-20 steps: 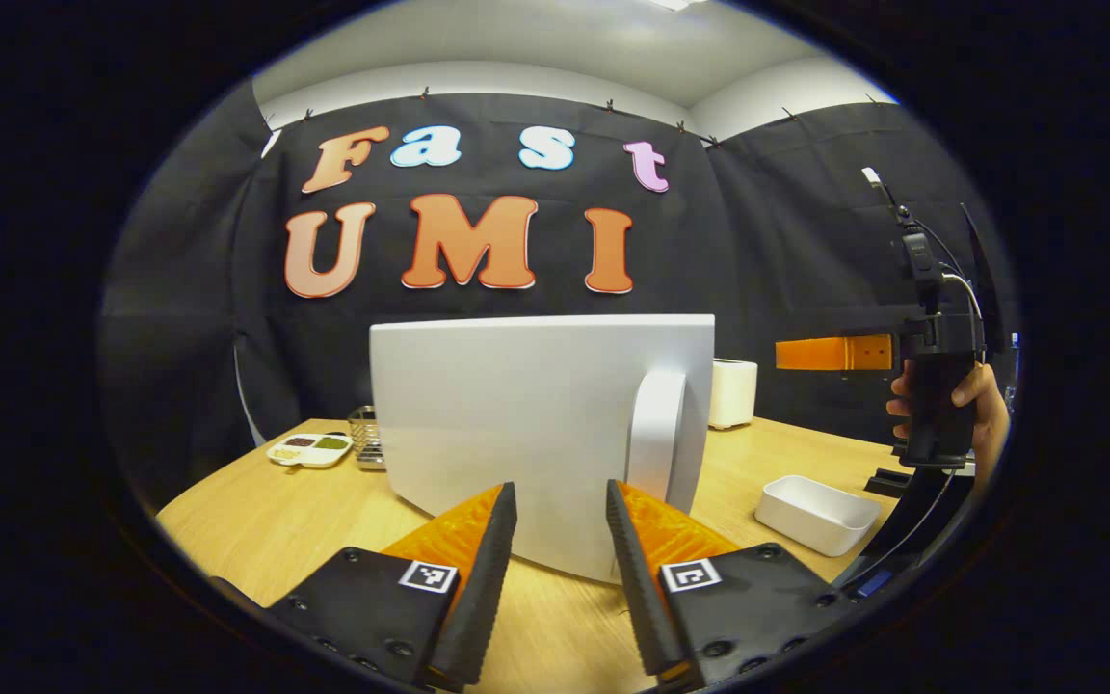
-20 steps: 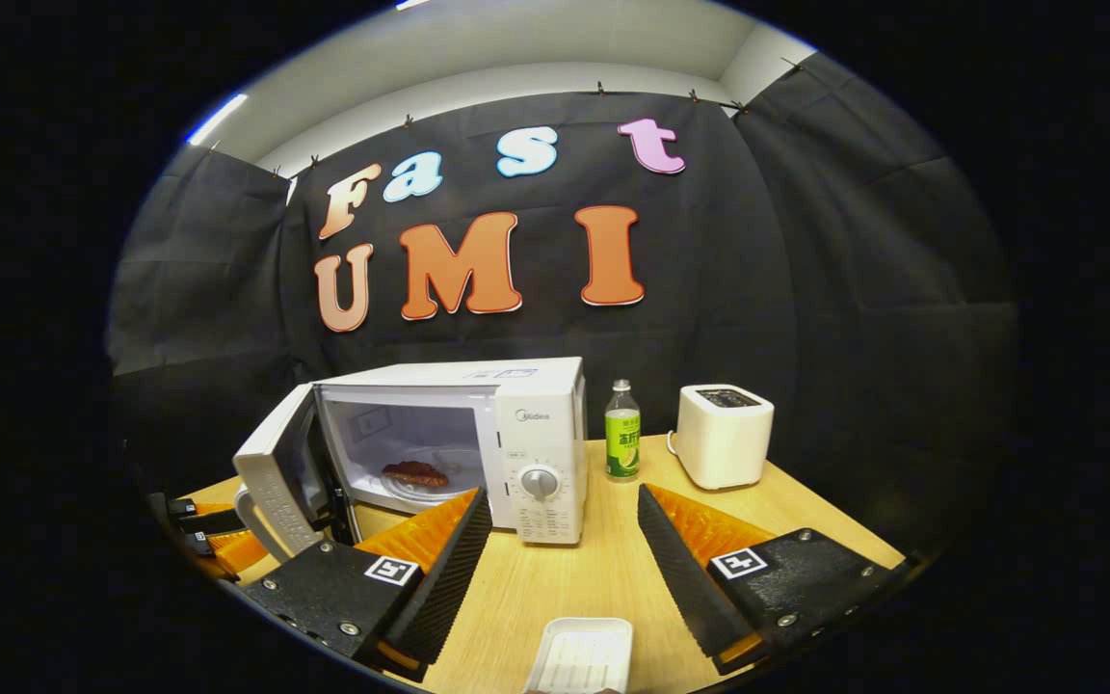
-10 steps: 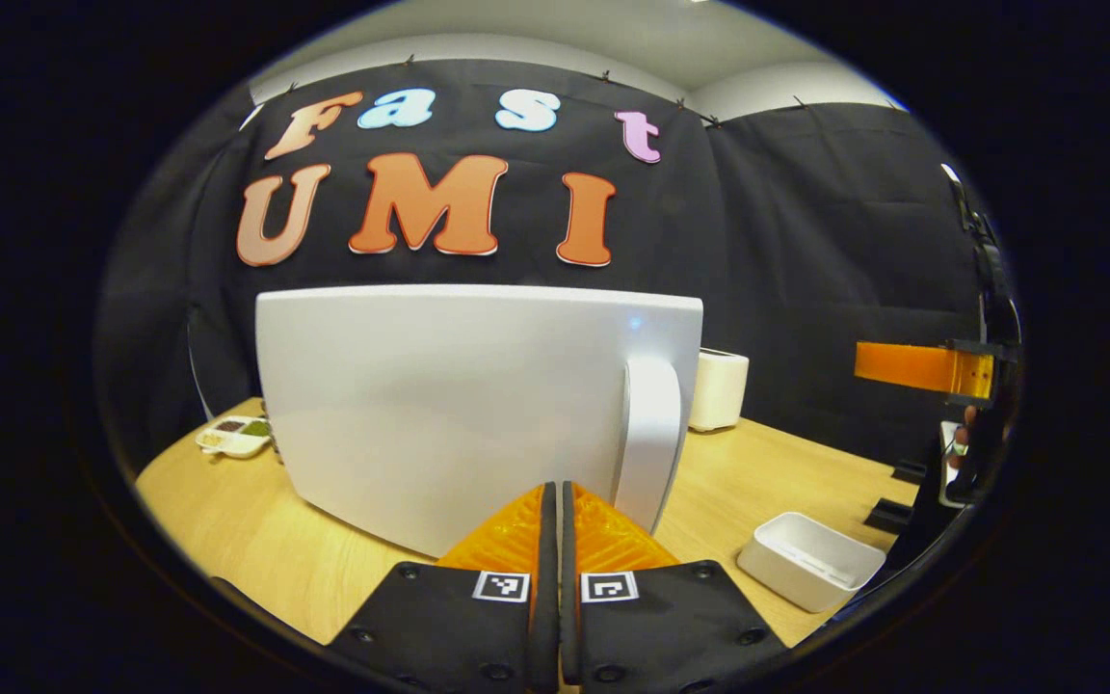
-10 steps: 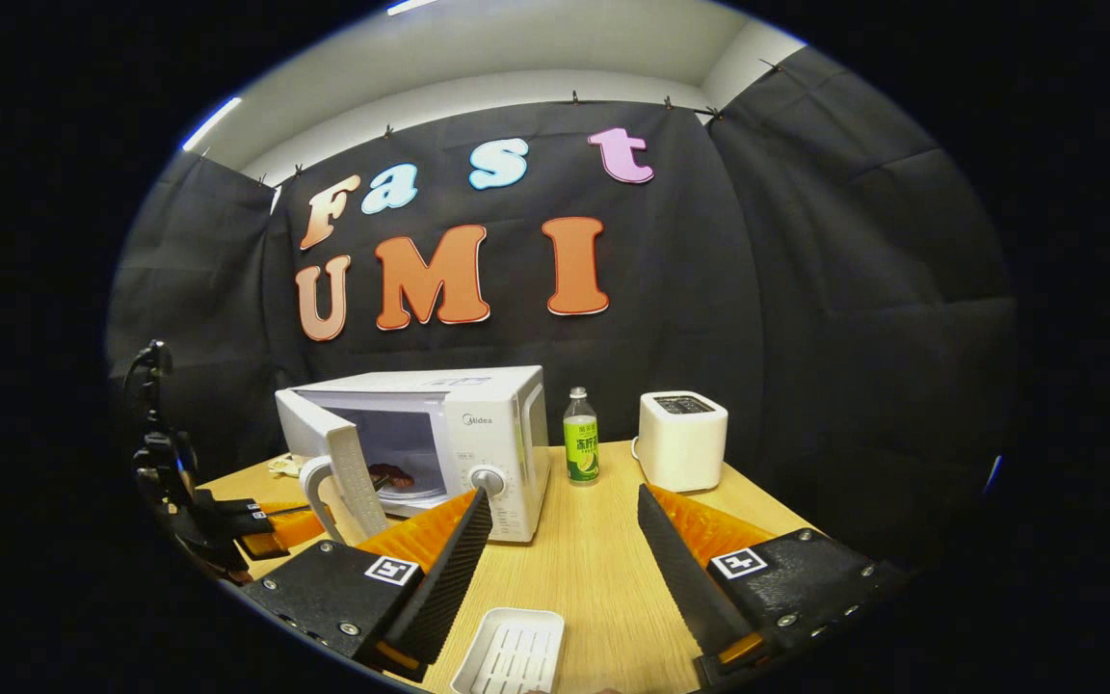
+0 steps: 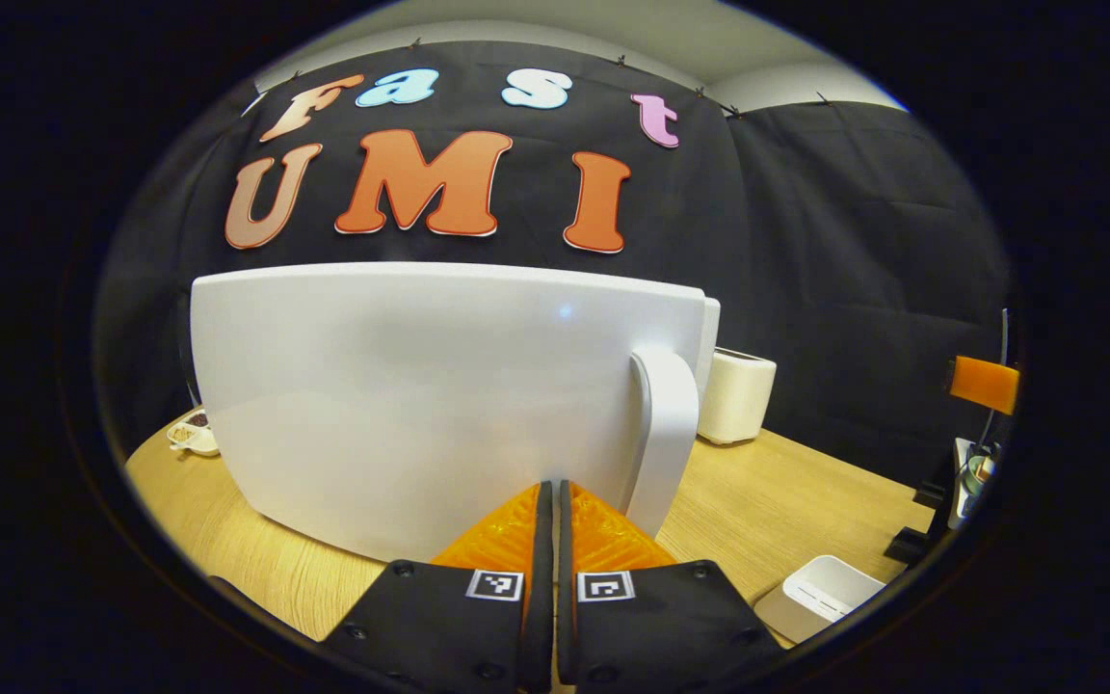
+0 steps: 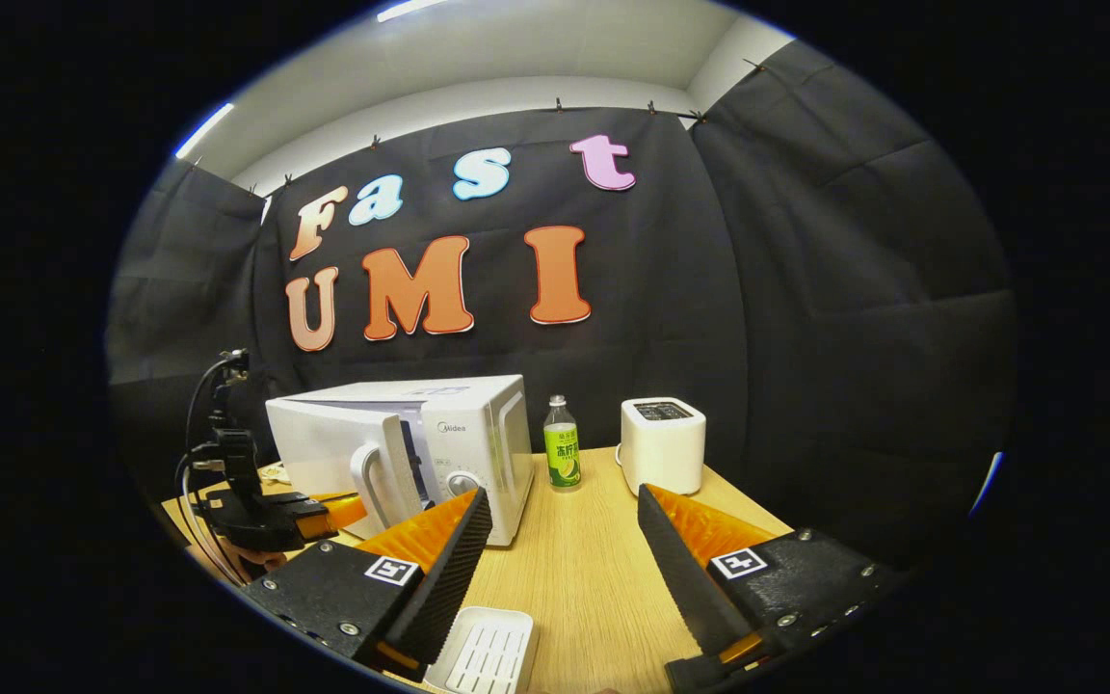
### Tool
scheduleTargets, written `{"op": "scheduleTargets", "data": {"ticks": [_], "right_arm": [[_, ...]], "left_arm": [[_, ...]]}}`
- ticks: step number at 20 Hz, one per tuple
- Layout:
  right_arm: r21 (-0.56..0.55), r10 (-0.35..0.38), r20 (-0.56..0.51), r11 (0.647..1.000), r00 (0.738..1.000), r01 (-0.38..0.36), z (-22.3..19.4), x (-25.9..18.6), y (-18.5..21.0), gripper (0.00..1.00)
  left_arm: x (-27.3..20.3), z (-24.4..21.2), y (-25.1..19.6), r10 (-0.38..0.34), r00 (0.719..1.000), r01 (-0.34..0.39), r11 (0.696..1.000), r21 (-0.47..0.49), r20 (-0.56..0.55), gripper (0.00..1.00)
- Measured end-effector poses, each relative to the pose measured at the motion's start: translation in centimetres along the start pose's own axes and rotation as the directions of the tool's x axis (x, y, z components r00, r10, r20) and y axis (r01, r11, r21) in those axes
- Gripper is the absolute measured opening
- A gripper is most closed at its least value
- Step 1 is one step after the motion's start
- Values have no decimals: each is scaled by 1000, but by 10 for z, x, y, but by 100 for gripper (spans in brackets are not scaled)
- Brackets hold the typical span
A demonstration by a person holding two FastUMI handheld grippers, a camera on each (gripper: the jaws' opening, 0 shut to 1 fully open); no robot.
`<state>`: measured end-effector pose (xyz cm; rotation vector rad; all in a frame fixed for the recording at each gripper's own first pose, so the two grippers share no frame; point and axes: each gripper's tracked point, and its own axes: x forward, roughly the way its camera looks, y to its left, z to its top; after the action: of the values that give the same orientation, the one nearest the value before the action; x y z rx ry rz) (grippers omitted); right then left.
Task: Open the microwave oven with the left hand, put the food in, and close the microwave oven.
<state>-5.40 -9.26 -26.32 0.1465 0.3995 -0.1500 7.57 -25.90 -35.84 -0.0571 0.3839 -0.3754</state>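
The white microwave point(image 6: 483, 434) stands on the wooden table point(image 6: 594, 569) with its door point(image 5: 401, 386) swung most of the way in and still slightly ajar. My left gripper point(image 5: 548, 493) is shut with nothing in it. Its tips sit against the door's lower face, just left of the curved handle point(image 5: 666, 434). In the right gripper view, the left gripper point(image 6: 343, 511) shows at the door point(image 6: 324, 453) beside the handle point(image 6: 372, 477). My right gripper point(image 6: 562, 494) is open and empty, held back over the table. The door hides the food.
A green-labelled bottle point(image 6: 562, 455) and a white toaster point(image 6: 663, 443) stand right of the microwave. An empty white tray point(image 6: 488, 655) lies near the front edge, below my right gripper. A small divided sauce dish point(image 5: 191, 436) sits at the far left.
My left gripper went from open to shut and has pushed the door from wide open to nearly closed. My right gripper has drawn back to the right, away from the microwave.
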Motion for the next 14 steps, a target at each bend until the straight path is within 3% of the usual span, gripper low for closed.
{"op": "scheduleTargets", "data": {"ticks": [7, 12, 13, 14], "right_arm": [[-22, 16, -1, 1000, 1000, -16, 0, 5, 2, 95], [-34, 32, 3, 999, 999, -32, 4, 8, 6, 95], [-35, 33, 0, 999, 999, -33, 4, 8, 7, 95], [-35, 37, 3, 999, 999, -37, 5, 7, 9, 95]], "left_arm": [[36, 5, 16, 112, 994, -113, 993, 24, 9, 7], [44, 12, 21, 149, 988, -151, 987, 52, 38, 5], [44, 7, 22, 159, 987, -159, 986, 54, 7, 0], [44, 12, 19, 151, 988, -153, 986, 61, 25, 7]]}}
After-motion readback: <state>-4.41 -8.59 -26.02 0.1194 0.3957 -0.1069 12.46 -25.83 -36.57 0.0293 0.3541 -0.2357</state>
